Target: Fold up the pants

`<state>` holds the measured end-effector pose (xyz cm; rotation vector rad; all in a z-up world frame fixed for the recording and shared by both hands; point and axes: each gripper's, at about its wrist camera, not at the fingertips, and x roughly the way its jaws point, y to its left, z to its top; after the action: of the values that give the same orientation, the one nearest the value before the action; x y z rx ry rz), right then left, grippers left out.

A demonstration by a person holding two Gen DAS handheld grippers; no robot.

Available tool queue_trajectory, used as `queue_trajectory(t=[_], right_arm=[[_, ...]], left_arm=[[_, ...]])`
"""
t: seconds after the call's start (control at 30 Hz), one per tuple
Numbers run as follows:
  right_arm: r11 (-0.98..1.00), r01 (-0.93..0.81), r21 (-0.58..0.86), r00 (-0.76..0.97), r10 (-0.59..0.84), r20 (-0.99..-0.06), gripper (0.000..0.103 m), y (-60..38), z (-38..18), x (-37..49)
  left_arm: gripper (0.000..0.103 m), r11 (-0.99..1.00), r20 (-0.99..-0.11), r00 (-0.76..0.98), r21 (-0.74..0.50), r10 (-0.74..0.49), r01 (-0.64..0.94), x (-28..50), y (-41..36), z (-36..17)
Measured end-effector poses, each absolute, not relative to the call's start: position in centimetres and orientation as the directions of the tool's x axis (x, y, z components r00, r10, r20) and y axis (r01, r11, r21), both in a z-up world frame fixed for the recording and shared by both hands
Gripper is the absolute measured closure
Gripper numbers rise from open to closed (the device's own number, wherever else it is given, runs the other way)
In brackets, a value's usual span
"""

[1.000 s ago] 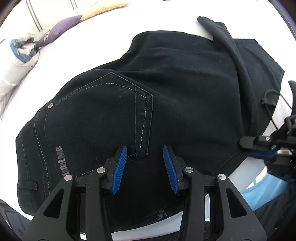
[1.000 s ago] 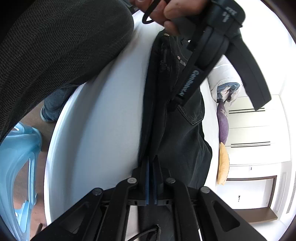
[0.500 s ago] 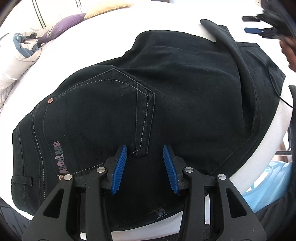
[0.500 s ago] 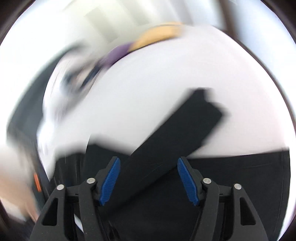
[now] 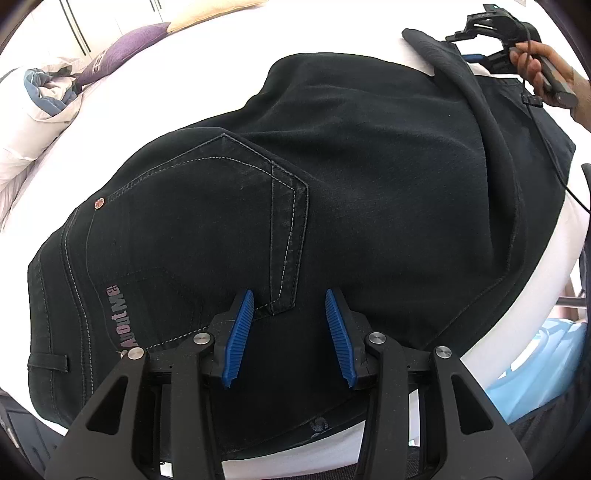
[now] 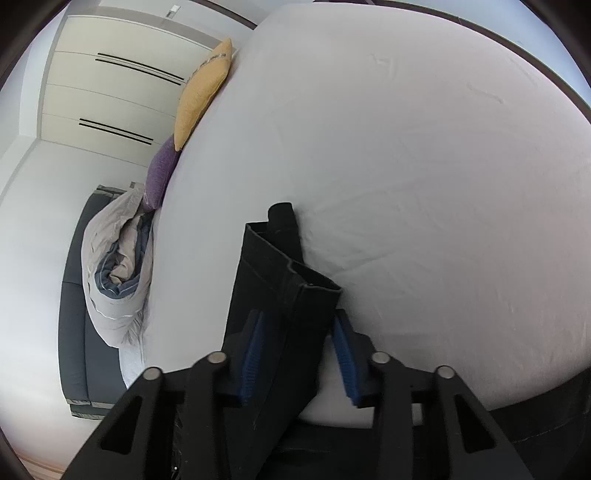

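Black denim pants (image 5: 332, 177) lie flat on a white bed (image 5: 332, 33), back pocket up, waistband at the left. My left gripper (image 5: 290, 339) is open just above the seat area, near the pocket's lower corner. The right gripper (image 5: 480, 44) shows at the far right of the left wrist view, beside the leg ends. In the right wrist view my right gripper (image 6: 299, 354) is open, with the hem end of a pant leg (image 6: 280, 266) lying between its blue pads (image 6: 345, 354).
A yellow cushion (image 6: 203, 96), a purple cushion (image 6: 160, 177) and a rolled grey-white duvet (image 6: 118, 273) lie along the bed's far edge by the wardrobe. A light blue plastic stool (image 5: 546, 354) stands beside the bed at the lower right.
My right gripper has opened and swung from the near bed edge to the leg ends at the far side. The left gripper stays open over the seat.
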<state>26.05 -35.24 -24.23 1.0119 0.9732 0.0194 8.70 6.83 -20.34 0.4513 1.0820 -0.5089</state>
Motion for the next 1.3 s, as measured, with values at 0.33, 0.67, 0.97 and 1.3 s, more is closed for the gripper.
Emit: queue_trajectory(t=[0.33,0.67,0.97,1.3], right_arm=[[0.619,0.383,0.686,0.649,0.348,-0.676,0.095,-36.6,-20.7,23.8],[0.652,0.471,0.594,0.689,0.148,-0.709,0.096,-38.1,-18.4,8.3],[0.570,0.571,0.591,0.647,0.131,-0.751,0.097,-37.9,-22.8,0.2],[0.507,0.574,0.643,0.681,0.141,-0.719,0.097,-38.0,-23.0,-1.6]], left_arm=[[0.063,0.800,-0.909,0.383,0.105,-0.163,0.590,8.7,6.5,-20.5],[0.063,0.800,-0.908,0.390,0.116,-0.155,0.588,8.3,6.4,-20.5],[0.064,0.810,-0.917,0.387,0.150,-0.100,0.566,8.2,5.2,-20.3],[0.063,0.818,-0.910,0.413,0.221,-0.023,0.532,7.2,2.8,-19.7]])
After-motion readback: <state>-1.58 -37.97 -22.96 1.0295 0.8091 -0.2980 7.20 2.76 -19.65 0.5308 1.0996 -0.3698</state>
